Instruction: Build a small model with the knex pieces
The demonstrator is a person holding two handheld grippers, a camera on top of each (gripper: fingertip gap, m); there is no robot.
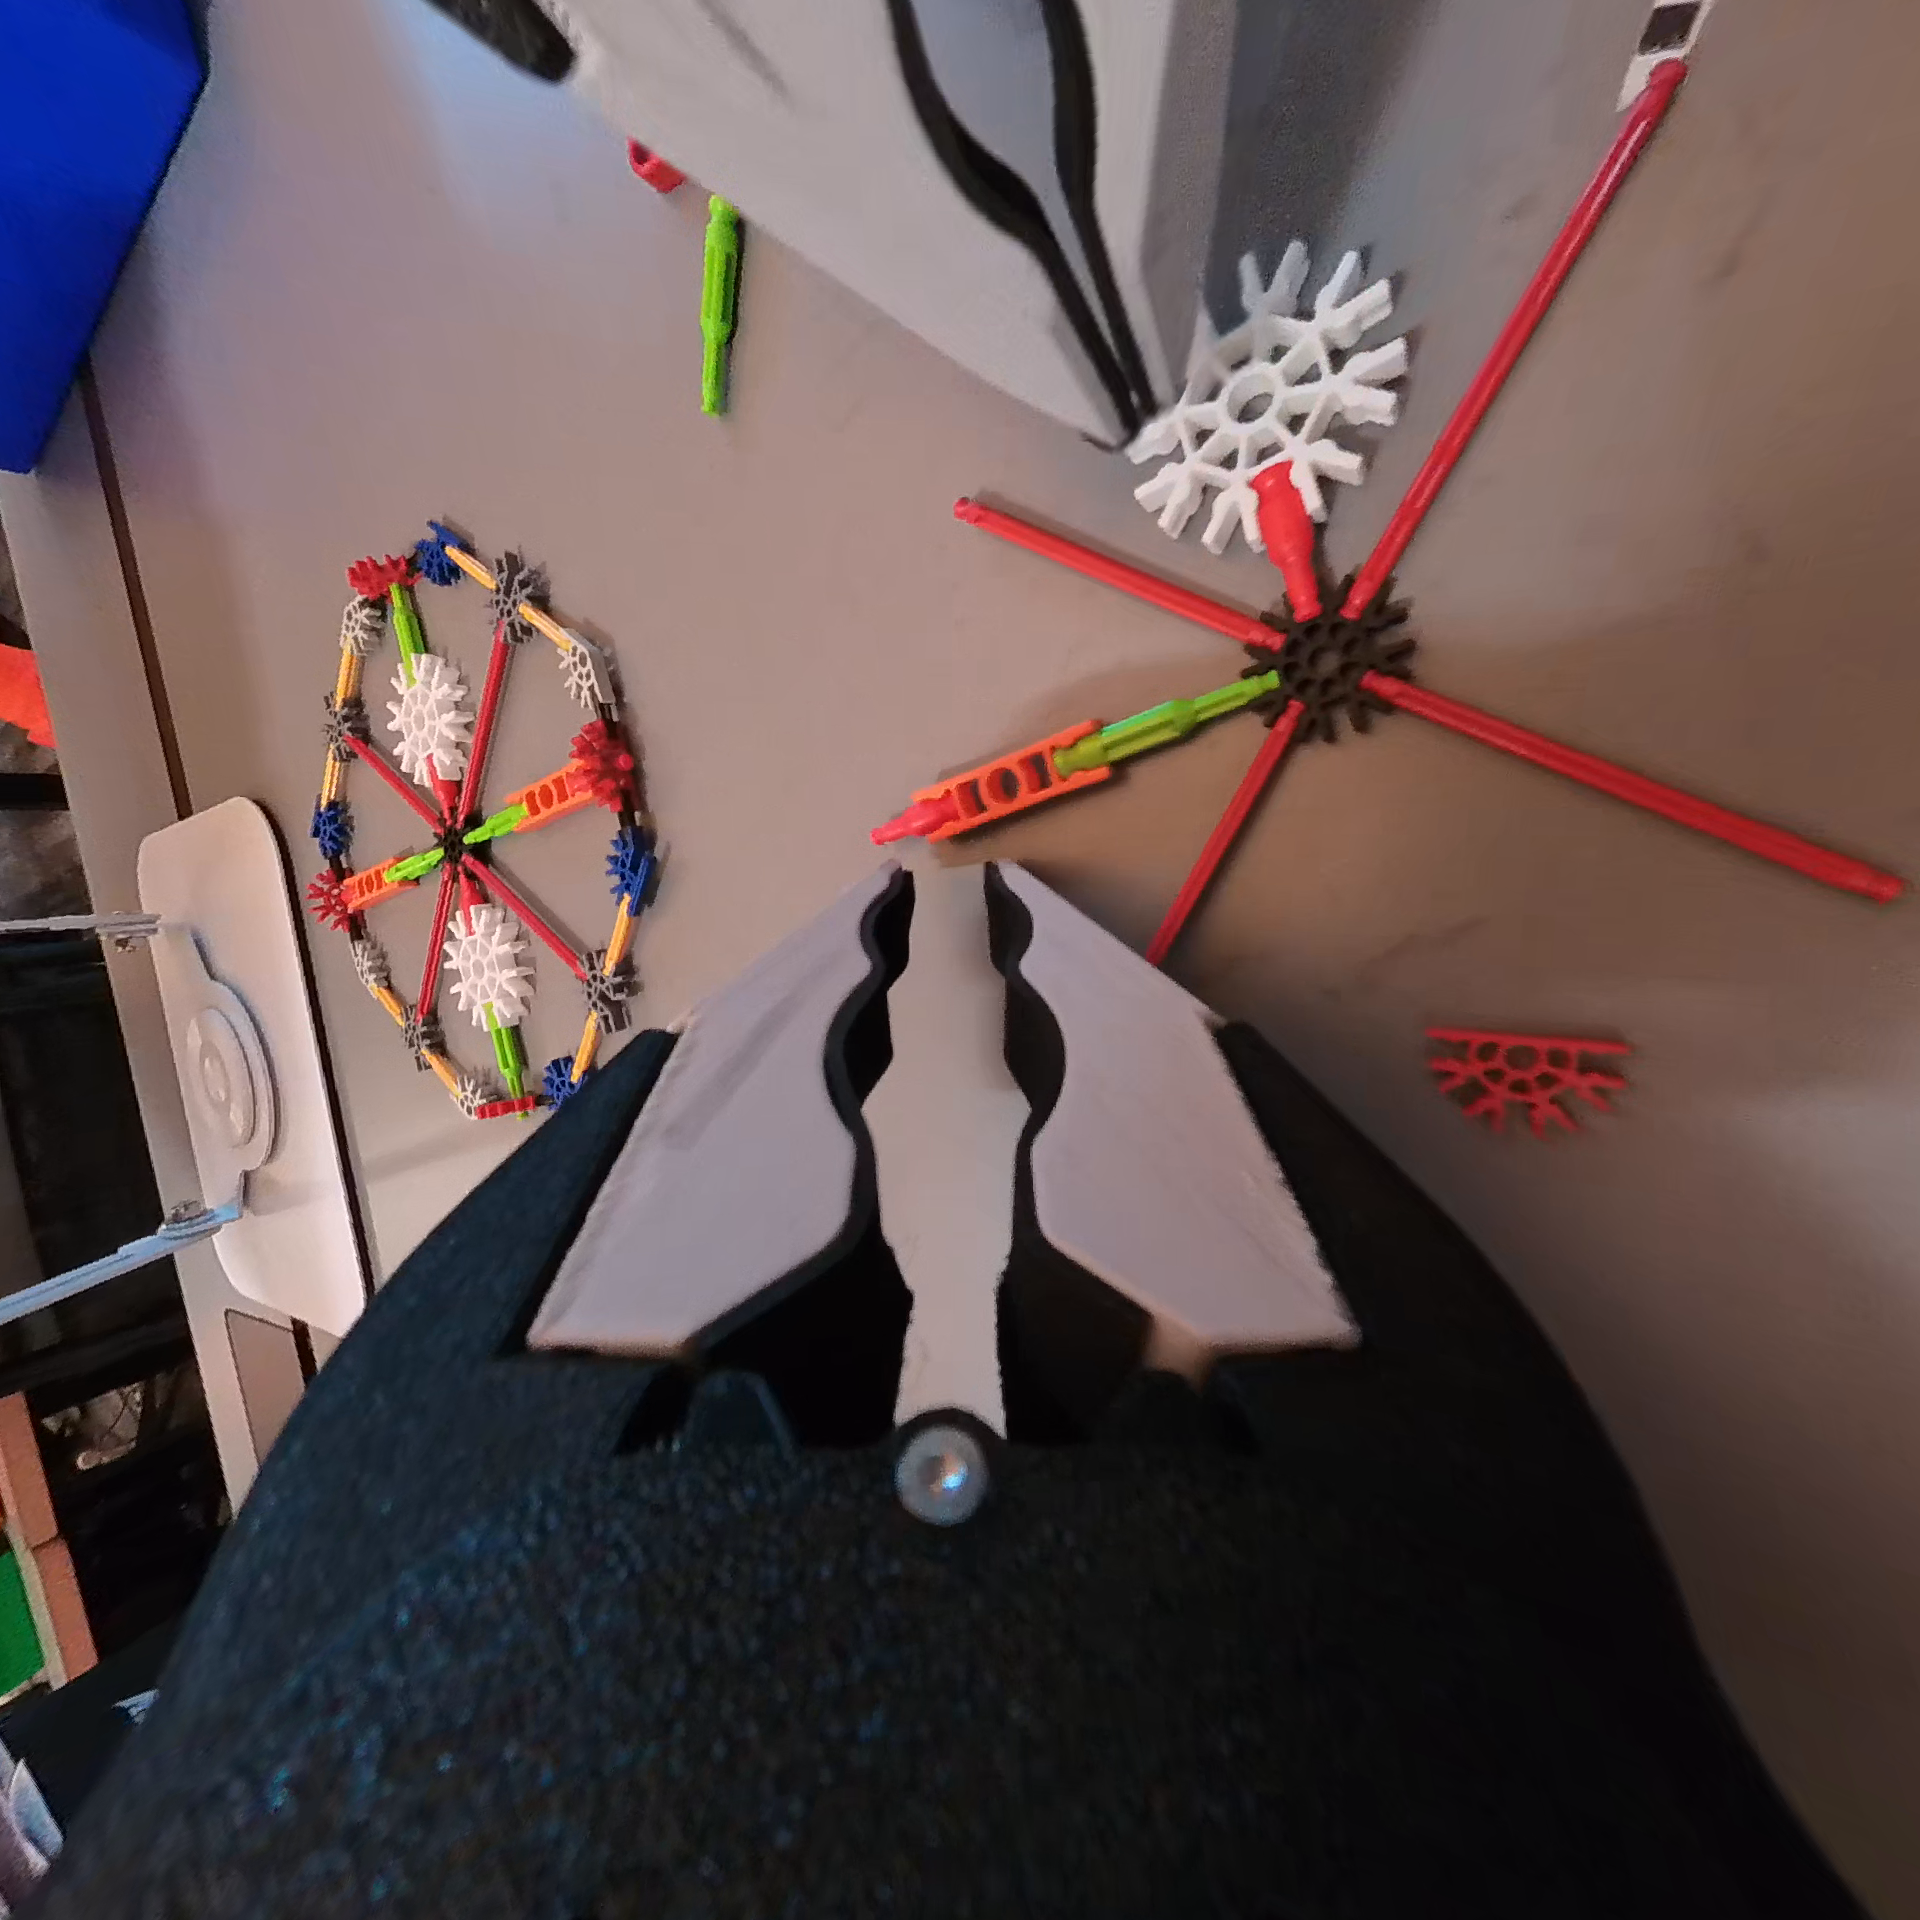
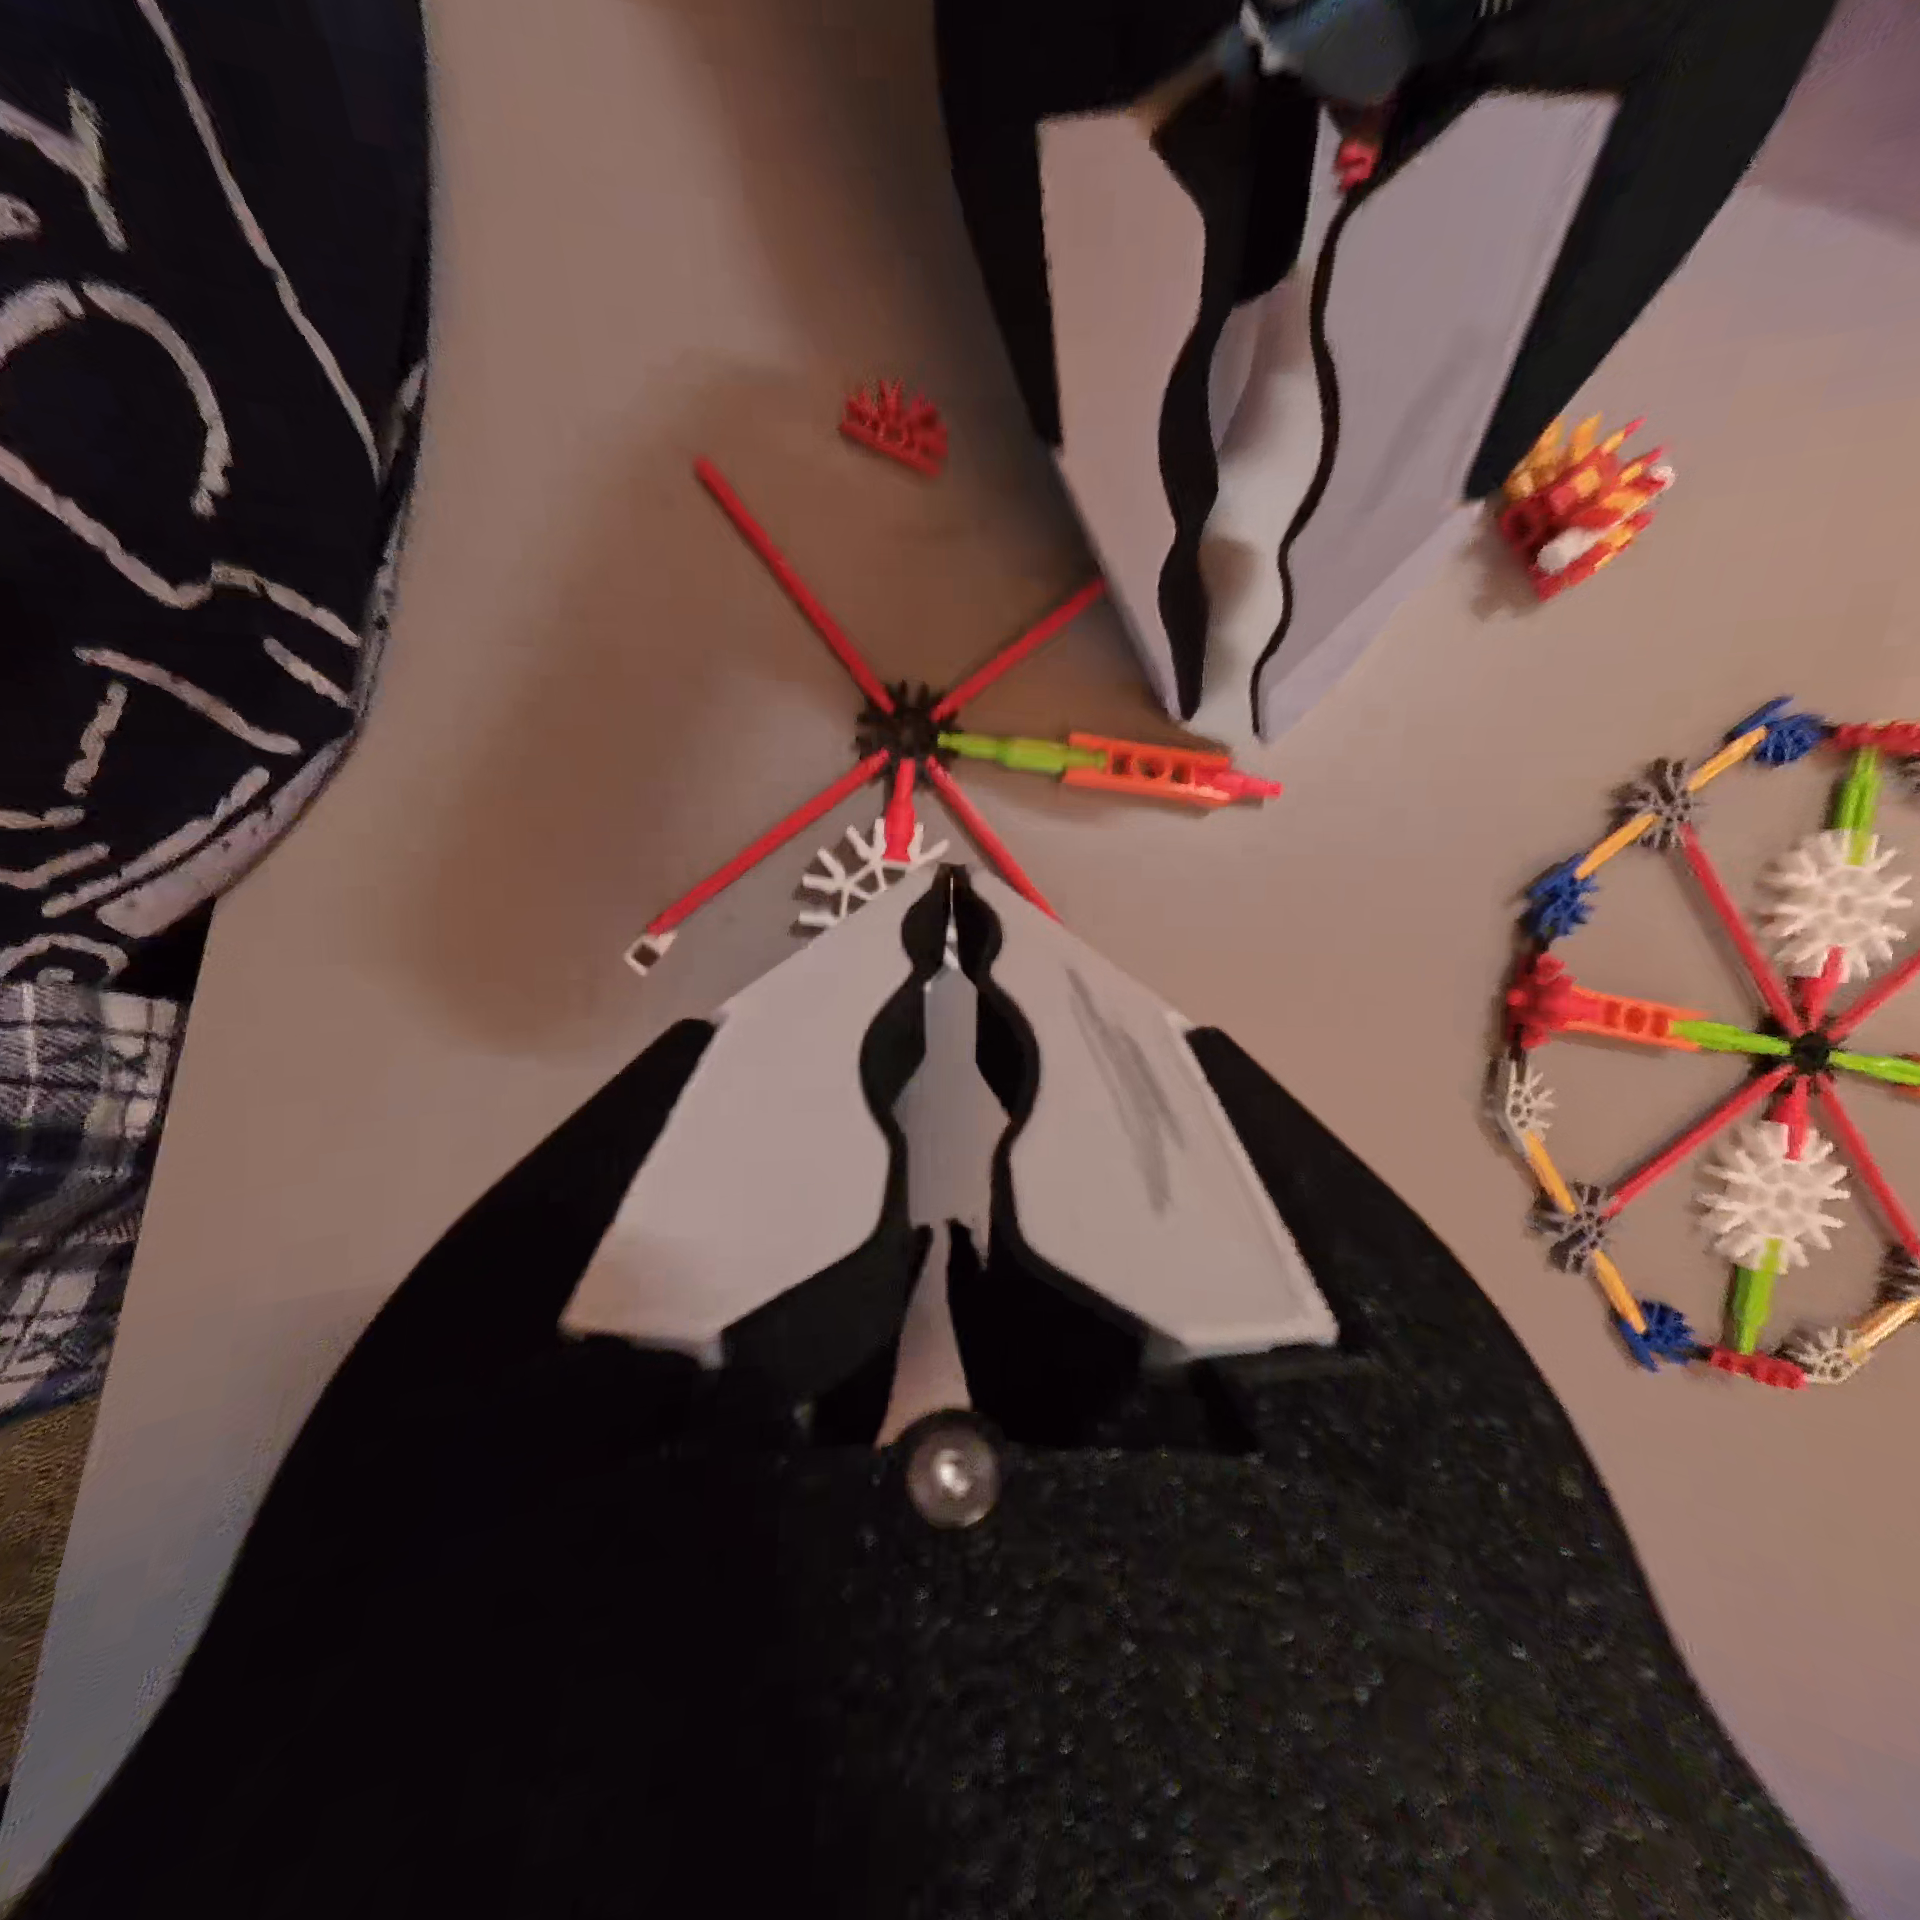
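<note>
A partly built spoke wheel lies on the grey table: a black hub [image 1: 1325, 660] with several long red rods, a green rod and an orange connector [image 1: 1013, 790] ending in a red tip. My left gripper [image 1: 945, 878] is narrowly open with only bare table between its pads, just below that red tip. It also shows in the right wrist view [image 2: 1226, 717], beside the orange connector [image 2: 1143, 769]. My right gripper [image 2: 951, 883] is shut, its tips over the rim of the white snowflake connector [image 2: 847, 873] joined to the hub [image 2: 902, 727] by a short red rod. In the left wrist view its tips [image 1: 1127, 421] meet the snowflake [image 1: 1262, 400].
A finished multicolour wheel [image 1: 478, 821] lies to the side and also shows in the right wrist view [image 2: 1766, 1049]. Loose parts lie around: a red fan connector [image 1: 1527, 1075], a green rod [image 1: 719, 301], a red-yellow pile [image 2: 1579, 509]. A blue box [image 1: 73, 208] and patterned clothing [image 2: 156, 416] are nearby. One gripper's finger ends stand about 8 cm off the other's. From the right gripper's tips to the hub [image 2: 902, 727] is close to 4 cm.
</note>
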